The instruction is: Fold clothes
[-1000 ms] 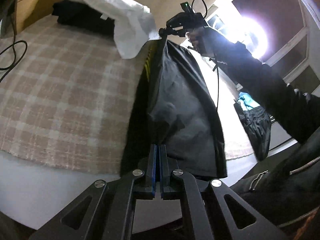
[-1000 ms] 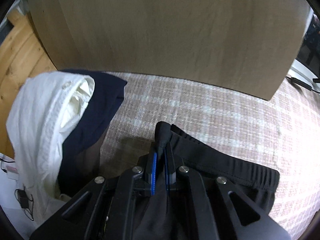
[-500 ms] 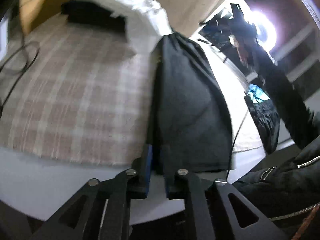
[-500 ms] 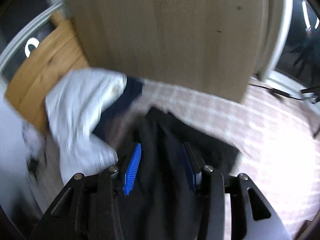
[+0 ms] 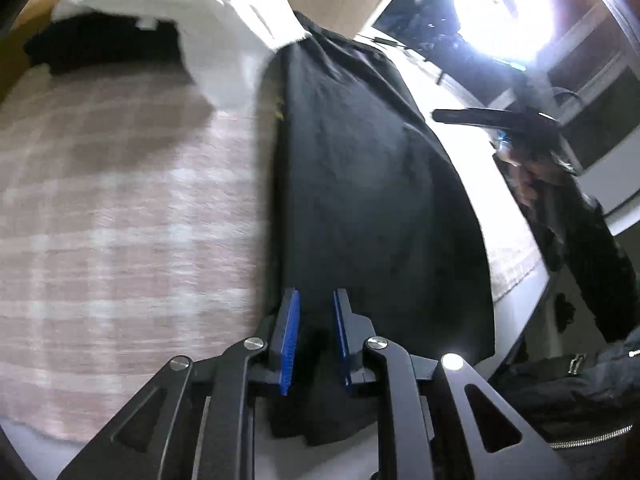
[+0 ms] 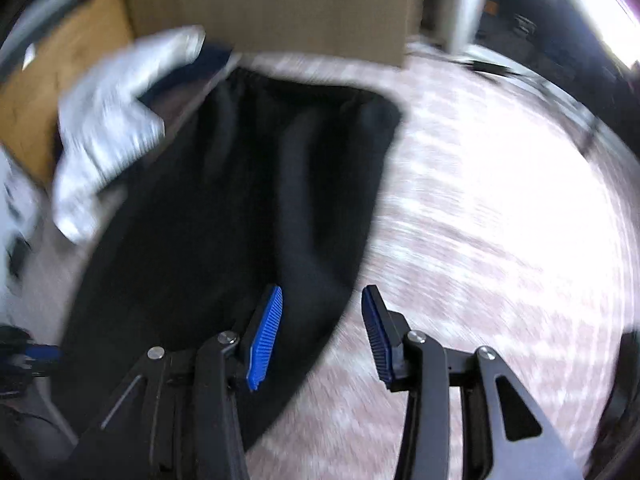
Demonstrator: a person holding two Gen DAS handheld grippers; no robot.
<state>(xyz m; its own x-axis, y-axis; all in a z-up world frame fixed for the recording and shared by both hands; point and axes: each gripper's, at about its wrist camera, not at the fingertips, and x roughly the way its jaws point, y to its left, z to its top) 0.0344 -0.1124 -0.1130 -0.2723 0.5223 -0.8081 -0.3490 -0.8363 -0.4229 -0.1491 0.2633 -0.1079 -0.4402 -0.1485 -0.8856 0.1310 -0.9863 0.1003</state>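
Black shorts [image 5: 360, 184] lie stretched flat on a pink plaid bedcover [image 5: 120, 208], waistband at the far end. They also show in the right wrist view [image 6: 240, 208]. My left gripper [image 5: 314, 320] is open over the near hem of the shorts, with fabric between the blue pads but not clamped. My right gripper [image 6: 322, 320] is open and empty above the right edge of the shorts. It also shows in the left wrist view [image 5: 500, 116], raised to the right of the shorts.
A white garment [image 5: 192, 12] lies over a folded dark garment [image 5: 104, 44] at the far left of the bed. A wooden headboard [image 6: 280, 0] stands behind. The bed's front edge [image 5: 240, 456] is just below my left gripper.
Both grippers have opened and let go of the shorts, which now lie flat on the bed. My right gripper has pulled back and up from the waistband.
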